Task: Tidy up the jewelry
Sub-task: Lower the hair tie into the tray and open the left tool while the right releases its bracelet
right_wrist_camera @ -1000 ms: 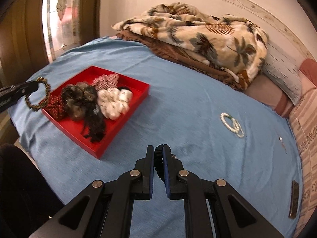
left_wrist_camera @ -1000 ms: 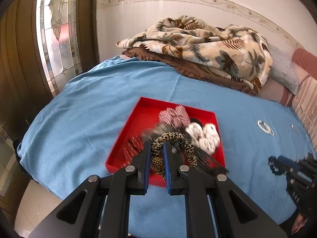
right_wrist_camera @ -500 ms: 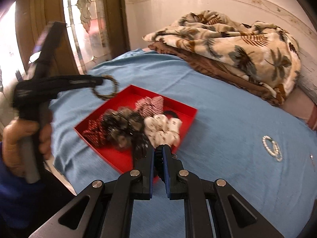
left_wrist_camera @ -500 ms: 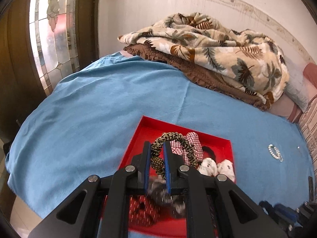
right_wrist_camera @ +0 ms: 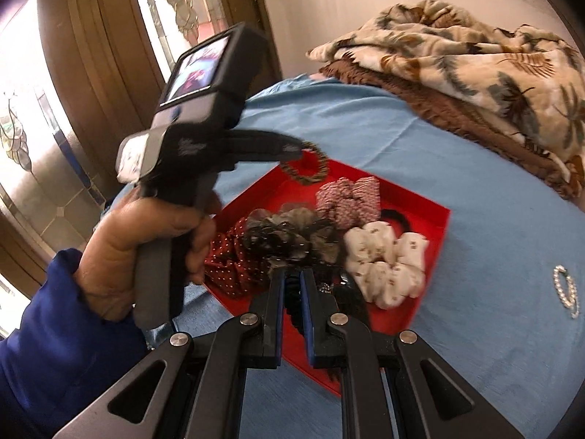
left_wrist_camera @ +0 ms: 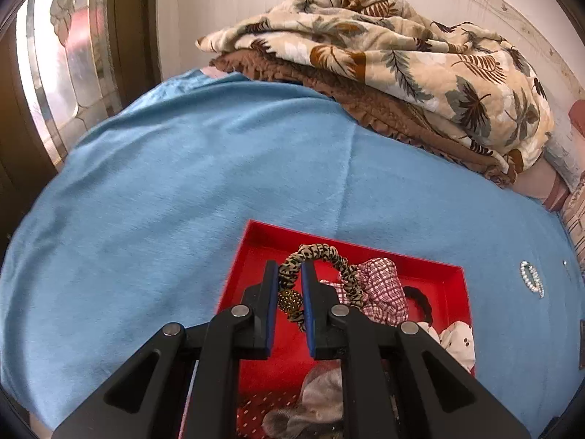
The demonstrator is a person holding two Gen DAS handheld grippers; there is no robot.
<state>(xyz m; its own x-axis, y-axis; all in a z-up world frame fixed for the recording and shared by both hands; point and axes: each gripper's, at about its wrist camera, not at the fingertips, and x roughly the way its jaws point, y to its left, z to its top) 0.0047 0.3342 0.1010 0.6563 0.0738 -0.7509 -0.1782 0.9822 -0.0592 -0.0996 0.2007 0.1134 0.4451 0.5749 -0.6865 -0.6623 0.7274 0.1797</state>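
leopard scrunchie (left_wrist_camera: 321, 256) above red tray (left_wrist_camera: 252, 252)

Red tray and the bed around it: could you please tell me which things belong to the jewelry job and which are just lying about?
Job:
left claw holding leopard scrunchie
right claw holding black hair tie
red tray
pearl bracelet

Lying about:
leaf-print blanket
brown blanket
blue sheet

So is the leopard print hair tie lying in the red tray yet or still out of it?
Out: the leopard print hair tie hangs pinched in the left gripper above the red tray.
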